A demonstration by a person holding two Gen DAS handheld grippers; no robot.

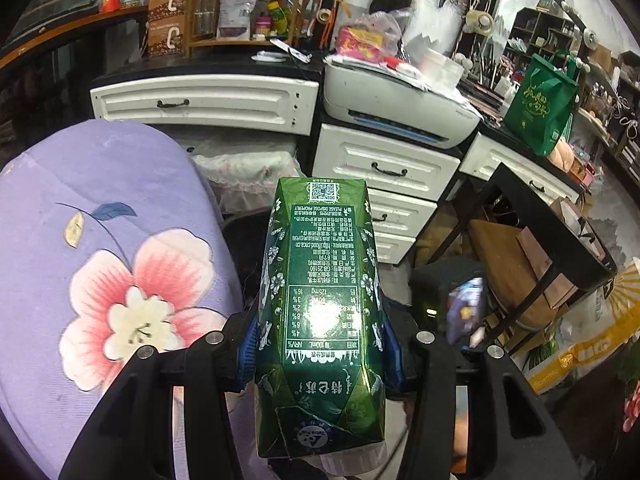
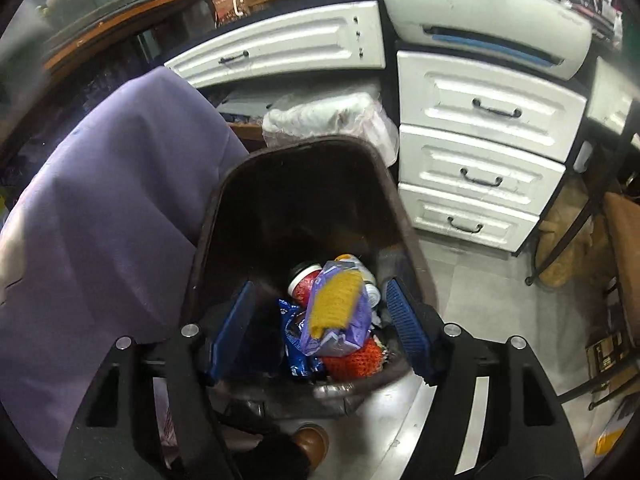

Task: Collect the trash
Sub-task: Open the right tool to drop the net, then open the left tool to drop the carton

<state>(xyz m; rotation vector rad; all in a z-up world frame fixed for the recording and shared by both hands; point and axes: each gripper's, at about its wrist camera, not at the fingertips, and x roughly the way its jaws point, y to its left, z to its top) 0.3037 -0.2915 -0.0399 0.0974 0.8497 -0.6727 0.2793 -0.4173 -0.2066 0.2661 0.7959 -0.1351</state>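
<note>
My left gripper (image 1: 320, 336) is shut on a green drink carton (image 1: 320, 300), which stands lengthwise between the blue pads and fills the middle of the left wrist view. My right gripper (image 2: 320, 320) is open and empty, held over the mouth of a dark trash bin (image 2: 224, 184). Inside the bin lie a purple and yellow snack bag (image 2: 340, 312), a blue wrapper (image 2: 294, 332), a red-orange net (image 2: 356, 360) and a small white-lidded jar (image 2: 304, 280). The snack bag looks blurred, just below the pads.
A purple flowered chair cover (image 1: 100, 260) is at the left, also in the right wrist view (image 2: 100, 220). White drawers (image 2: 480, 160) and a printer (image 1: 396, 108) stand ahead. A black frame table (image 1: 552, 240) with boxes is at the right. A brown shoe (image 2: 312, 442) is on the floor.
</note>
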